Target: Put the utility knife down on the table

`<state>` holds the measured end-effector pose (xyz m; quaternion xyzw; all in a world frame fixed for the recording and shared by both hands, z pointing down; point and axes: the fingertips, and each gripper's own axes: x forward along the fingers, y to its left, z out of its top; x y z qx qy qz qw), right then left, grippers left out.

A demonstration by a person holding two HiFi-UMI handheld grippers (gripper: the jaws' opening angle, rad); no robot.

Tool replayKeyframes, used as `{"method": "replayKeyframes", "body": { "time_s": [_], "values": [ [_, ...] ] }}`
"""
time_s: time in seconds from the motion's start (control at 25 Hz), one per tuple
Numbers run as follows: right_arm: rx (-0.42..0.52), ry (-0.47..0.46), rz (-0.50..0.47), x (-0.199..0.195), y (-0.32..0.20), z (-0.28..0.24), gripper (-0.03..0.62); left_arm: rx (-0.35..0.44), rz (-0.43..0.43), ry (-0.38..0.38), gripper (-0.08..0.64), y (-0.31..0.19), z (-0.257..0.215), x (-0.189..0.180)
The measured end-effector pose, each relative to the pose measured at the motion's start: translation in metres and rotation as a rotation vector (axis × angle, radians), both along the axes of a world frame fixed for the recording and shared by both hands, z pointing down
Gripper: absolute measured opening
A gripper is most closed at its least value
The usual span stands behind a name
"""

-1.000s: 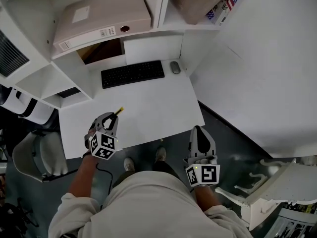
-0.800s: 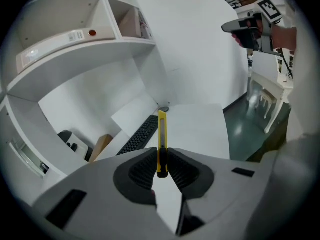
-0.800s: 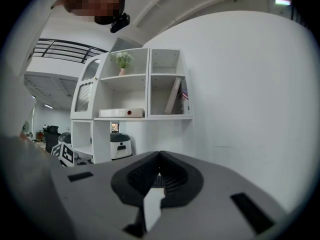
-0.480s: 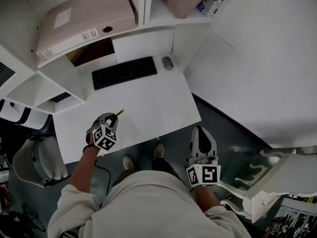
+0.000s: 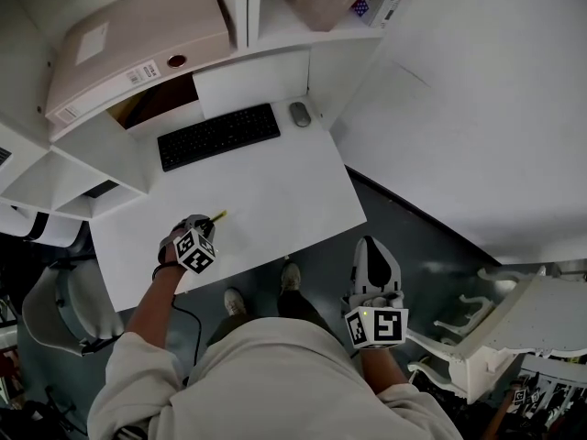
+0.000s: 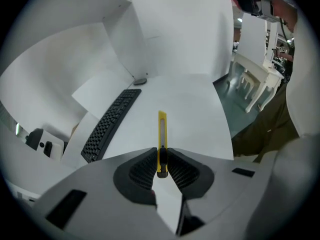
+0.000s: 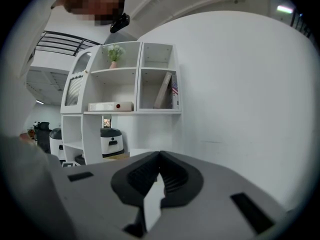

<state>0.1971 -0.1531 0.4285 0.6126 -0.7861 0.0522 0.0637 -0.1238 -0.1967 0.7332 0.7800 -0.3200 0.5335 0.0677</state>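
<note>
A slim yellow utility knife (image 6: 161,134) is pinched by its rear end between the ribbed pads of my left gripper (image 6: 161,156), its tip pointing away over the white table (image 6: 190,99). In the head view my left gripper (image 5: 204,230) hangs low over the table's near left part, and the utility knife (image 5: 218,216) pokes out past it. Whether the knife touches the tabletop I cannot tell. My right gripper (image 5: 371,257) is off the table's near right corner, above the dark floor. In the right gripper view my right gripper (image 7: 160,159) has its jaws together at the tips, with nothing between them.
A black keyboard (image 5: 218,136) and a grey mouse (image 5: 300,114) lie at the table's far side, under white shelves holding a beige binder (image 5: 128,39). A white wall panel (image 5: 459,108) stands at the right. A chair (image 5: 60,305) sits left of the person.
My left gripper has sunk toward the tabletop with the knife in its grip, tilting further downward. My right gripper has barely shifted.
</note>
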Motion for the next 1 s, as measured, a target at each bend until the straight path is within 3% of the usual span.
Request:
{"method": "replayKeyframes", "body": {
  "time_s": [1.0],
  "values": [
    [-0.041, 0.034, 0.041, 0.024, -0.014, 0.011, 0.003, -0.185, 0.116, -0.085, 0.064, 0.002, 0.081, 0.019]
  ]
}}
